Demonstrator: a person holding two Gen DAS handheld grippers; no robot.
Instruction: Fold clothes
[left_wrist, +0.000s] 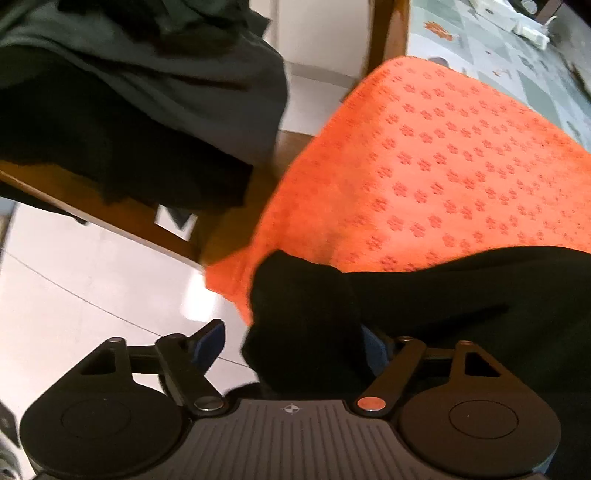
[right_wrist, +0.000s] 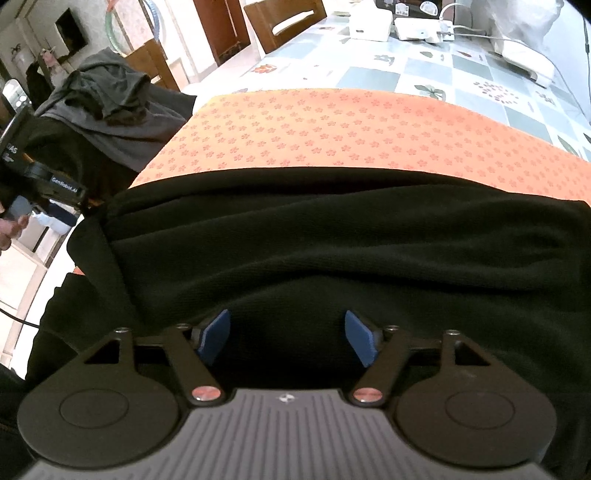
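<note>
Orange cloth (right_wrist: 332, 125) covers our bench (right_wrist: 461, 74). Our right hand-held gripper (right_wrist: 288, 338) hovers with jaws apart over the black garment (right_wrist: 332, 240), gripping nothing. The left hand-held gripper (left_wrist: 291, 343) is spread too, a corner bunched between its pads, unclamped. We judge folding barely begun; grey clothes (right_wrist: 107, 96) wait on a chair.
</note>
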